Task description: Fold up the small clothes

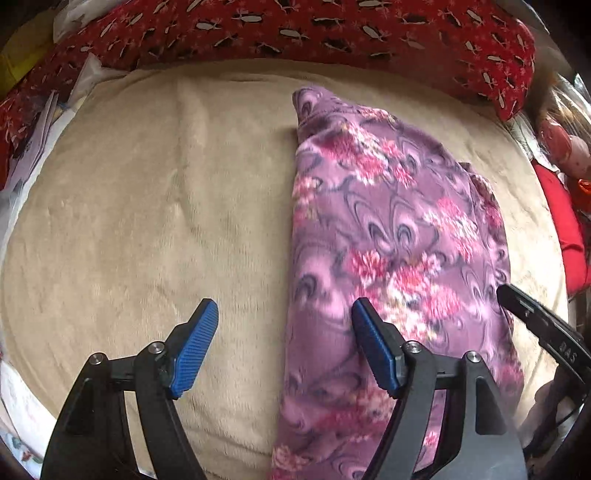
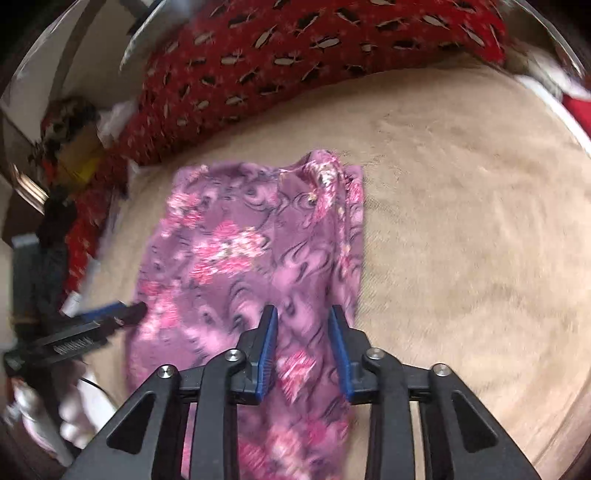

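The purple flowered garment lies folded into a long strip on the beige blanket, running straight away from both grippers. In the left wrist view its straight folded edge sits just right of the midline between the fingers, so the cloth passes under the right-hand finger while the other finger hangs over bare blanket. The left gripper has its blue pads wide apart and holds nothing.

The right gripper is above the near half of the garment, its pads partly apart with flowered cloth showing in the gap; the view is blurred, and nothing appears clamped. The cloth's far end, ahead of this gripper, shows a bunched seam. A finger of the left gripper shows to its left, at the garment's left edge.

Beyond the garment, at the far edge of the blanket, lies a red patterned fabric. To the left gripper's far left are papers.
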The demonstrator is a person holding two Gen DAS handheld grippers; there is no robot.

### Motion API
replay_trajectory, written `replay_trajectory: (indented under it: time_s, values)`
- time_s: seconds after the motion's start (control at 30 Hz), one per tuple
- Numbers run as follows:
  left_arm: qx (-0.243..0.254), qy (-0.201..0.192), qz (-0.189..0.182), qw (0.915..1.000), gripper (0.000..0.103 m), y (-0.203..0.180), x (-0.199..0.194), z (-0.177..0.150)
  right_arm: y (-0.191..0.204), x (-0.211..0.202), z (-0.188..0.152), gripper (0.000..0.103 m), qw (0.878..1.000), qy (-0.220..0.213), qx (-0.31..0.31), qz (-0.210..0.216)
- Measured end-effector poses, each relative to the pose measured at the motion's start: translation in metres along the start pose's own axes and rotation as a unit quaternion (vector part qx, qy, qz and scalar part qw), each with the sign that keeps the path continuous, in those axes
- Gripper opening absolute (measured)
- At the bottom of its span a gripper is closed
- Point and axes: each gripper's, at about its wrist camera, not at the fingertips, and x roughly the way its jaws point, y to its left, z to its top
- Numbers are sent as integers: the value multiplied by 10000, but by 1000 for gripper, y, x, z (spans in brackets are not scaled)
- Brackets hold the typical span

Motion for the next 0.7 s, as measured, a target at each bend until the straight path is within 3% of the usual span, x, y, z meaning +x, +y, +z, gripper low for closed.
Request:
replay_trajectory:
  time_s: [0.1, 0.13, 0.2, 0.27, 0.37, 0.47, 0.5, 0.53, 0.6, 0.7]
  values:
    - [76, -48, 81, 9999, 76, -1, -3, -8, 4, 1, -16, 41, 9997, 147, -183, -59]
    - [109, -63, 109, 9999, 76, -2, -3, -9, 8, 0, -20, 38, 9992, 112, -372, -125]
    - [187, -100, 155, 9997, 76, -5, -4, -12, 13, -6, -26, 22, 9972, 10, -709, -230]
    - [209, -101, 166, 9996, 76, -5, -8, -16, 6, -9, -28, 22, 9984, 69, -533, -190]
    - [97, -76, -8, 9999, 75, 0, -21, -31, -10, -24, -35, 27, 9996, 75, 28, 288]
    - [-223, 276, -593, 9976, 75, 12, -17, -49, -16, -32, -51, 49, 9984, 168, 162, 511]
    - [-418, 570, -875, 9937, 75, 17, -6, -57, -17, -31, -59, 50, 9985, 248, 133, 463]
    - [-533, 744, -1016, 9906, 75, 20, 0, -61, -17, -27, -66, 49, 9985, 367, 68, 402]
    - [-749, 934, -1223, 9852, 75, 28, 10, -71, -15, -26, -73, 18, 9979, 413, -104, 490]
    - [-663, 841, -1231, 9866, 75, 28, 5, -78, -4, -47, -75, 14, 9977, 47, -406, 543]
